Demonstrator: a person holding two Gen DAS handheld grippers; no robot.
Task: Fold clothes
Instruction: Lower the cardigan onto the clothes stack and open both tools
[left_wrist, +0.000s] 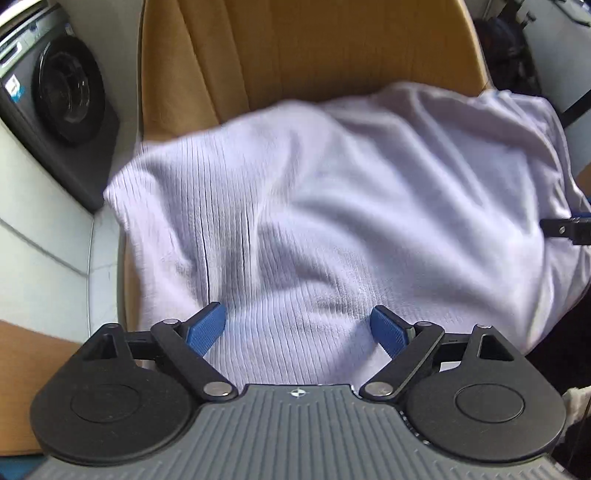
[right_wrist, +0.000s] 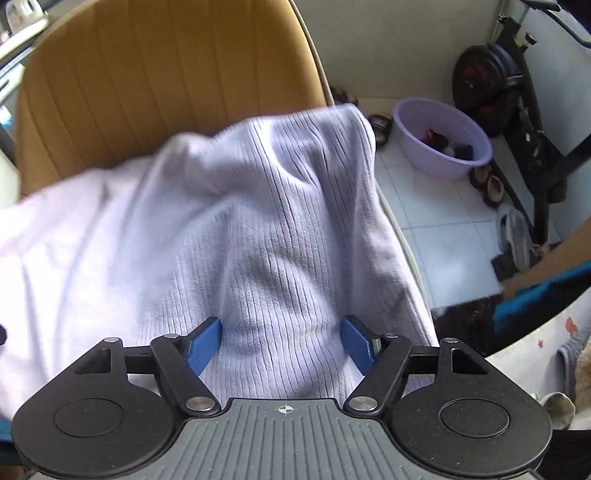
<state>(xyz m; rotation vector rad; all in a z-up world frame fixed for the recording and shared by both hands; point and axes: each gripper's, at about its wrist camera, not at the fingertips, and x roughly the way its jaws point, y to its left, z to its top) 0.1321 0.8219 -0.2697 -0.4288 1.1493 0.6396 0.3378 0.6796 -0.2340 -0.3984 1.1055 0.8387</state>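
Blue ribbed pads lined the left gripper (left_wrist: 297, 334) and the right gripper (right_wrist: 281, 343), and on both the jaws stood wide apart with nothing clamped between them, poised just above the near hem of the garment (left_wrist: 332, 206). That garment, a pale lilac rib-knit top, lay rumpled across the seat of the chair (left_wrist: 295, 48), its near part draped over the seat's front edge, its far part bunched against the chair's tan, channel-stitched back. The knit looked soft and stretchy, so it would likely sag and slide; a good fold, I judged, needed each gripper to bite a full thickness of edge, lifting evenly so the ribs stayed straight. Whether it was partly folded could not be told. Beyond the chair sat a lilac plastic basin (right_wrist: 441, 138) on the tiled floor.
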